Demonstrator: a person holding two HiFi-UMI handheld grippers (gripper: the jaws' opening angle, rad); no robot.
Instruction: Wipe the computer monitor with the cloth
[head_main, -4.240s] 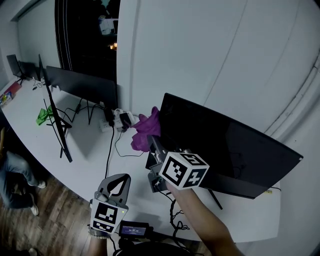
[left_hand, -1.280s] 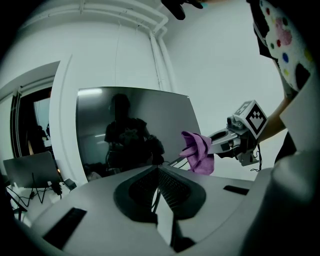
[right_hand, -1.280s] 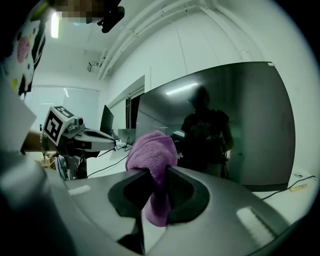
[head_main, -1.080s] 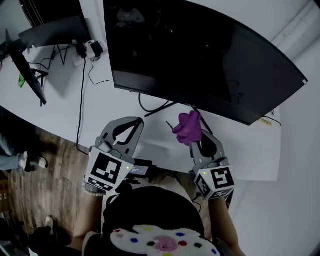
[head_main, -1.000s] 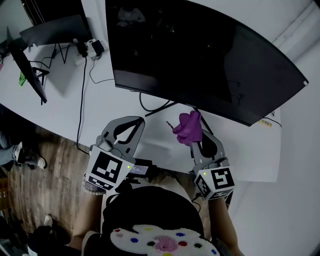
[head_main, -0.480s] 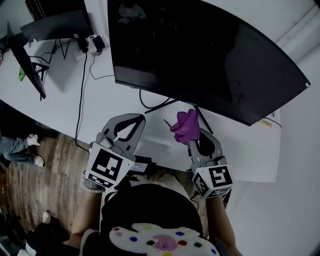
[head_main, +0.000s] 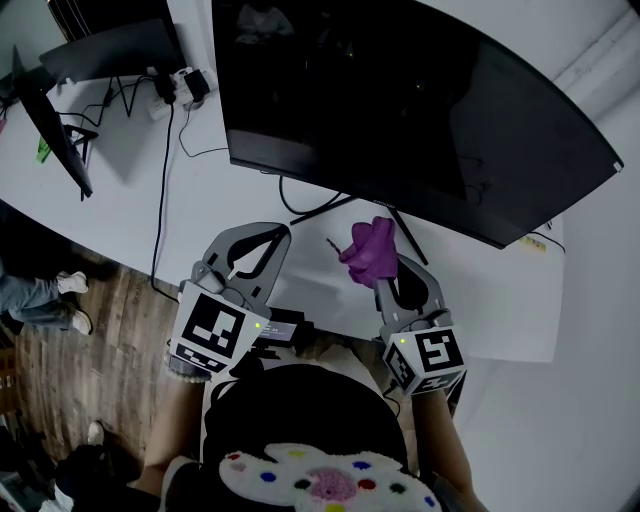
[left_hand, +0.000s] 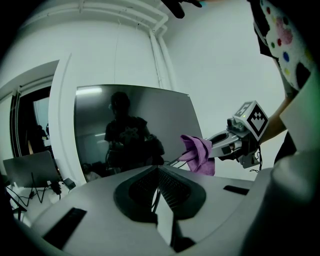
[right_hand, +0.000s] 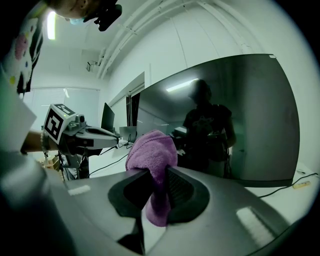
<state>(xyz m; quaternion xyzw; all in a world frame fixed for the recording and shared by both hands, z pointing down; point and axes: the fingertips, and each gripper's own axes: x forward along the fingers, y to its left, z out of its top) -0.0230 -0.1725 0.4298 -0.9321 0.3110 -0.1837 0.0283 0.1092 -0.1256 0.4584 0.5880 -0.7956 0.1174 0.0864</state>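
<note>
A large dark monitor (head_main: 420, 110) stands on the white desk (head_main: 130, 210), its screen showing the person's reflection (right_hand: 207, 130). My right gripper (head_main: 388, 262) is shut on a purple cloth (head_main: 368, 250), held low in front of the monitor's stand, below the screen's bottom edge. The cloth (right_hand: 152, 165) bunches up between the right jaws and hangs down through them. My left gripper (head_main: 258, 238) is shut with nothing in it, level with the right one and to its left. From the left gripper view the cloth (left_hand: 199, 154) shows at the right.
A cable (head_main: 162, 190) runs over the desk to a power strip (head_main: 185, 85) at the back left. Two more monitors (head_main: 55, 110) stand at the far left. The desk's front edge lies just under both grippers, with wooden floor (head_main: 90, 330) below.
Four seconds ago the right gripper held the cloth up at the monitor's left edge; it now sits low before the stand. Over the last second both grippers barely shifted.
</note>
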